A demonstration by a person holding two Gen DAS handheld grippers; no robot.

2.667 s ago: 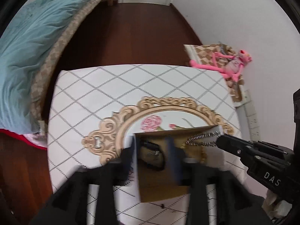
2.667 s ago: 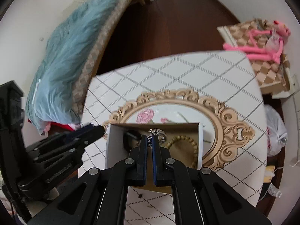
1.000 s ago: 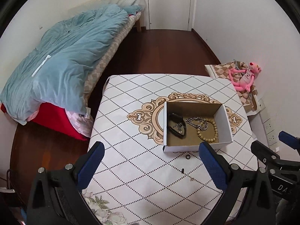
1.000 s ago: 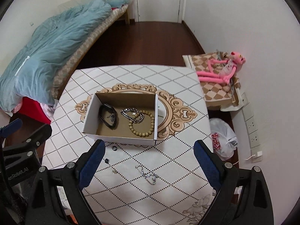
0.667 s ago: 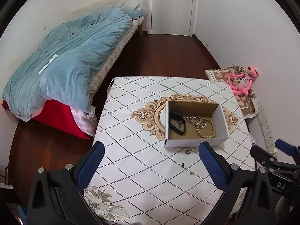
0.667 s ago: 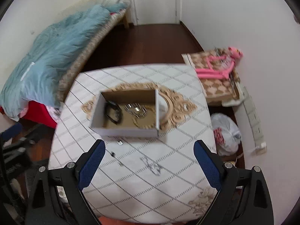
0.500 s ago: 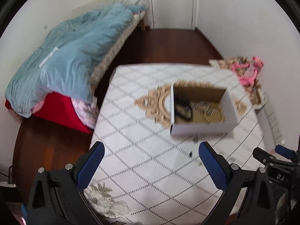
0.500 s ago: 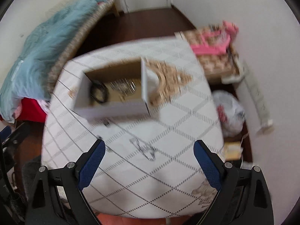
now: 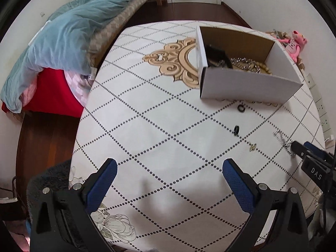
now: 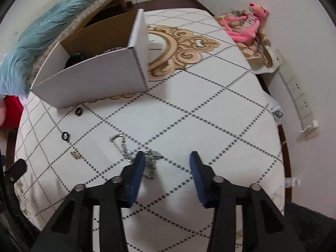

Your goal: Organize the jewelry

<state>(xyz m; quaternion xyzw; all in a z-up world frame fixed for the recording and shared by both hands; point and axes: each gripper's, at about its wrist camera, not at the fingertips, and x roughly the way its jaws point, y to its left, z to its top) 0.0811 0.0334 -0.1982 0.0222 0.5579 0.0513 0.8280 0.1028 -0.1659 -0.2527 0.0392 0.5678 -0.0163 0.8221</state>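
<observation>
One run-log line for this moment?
right gripper: open, just closing over silver chain | left gripper: open, empty | box: holds jewelry

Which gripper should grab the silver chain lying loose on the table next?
Right. The right gripper is down over the silver chain, jaws just closing but not pinching it. The left gripper hangs open over bare tablecloth.

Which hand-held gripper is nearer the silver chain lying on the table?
Right. The right hand-held gripper is directly over the silver chain, jaws straddling one end. The left hand-held gripper hangs well aside.
</observation>
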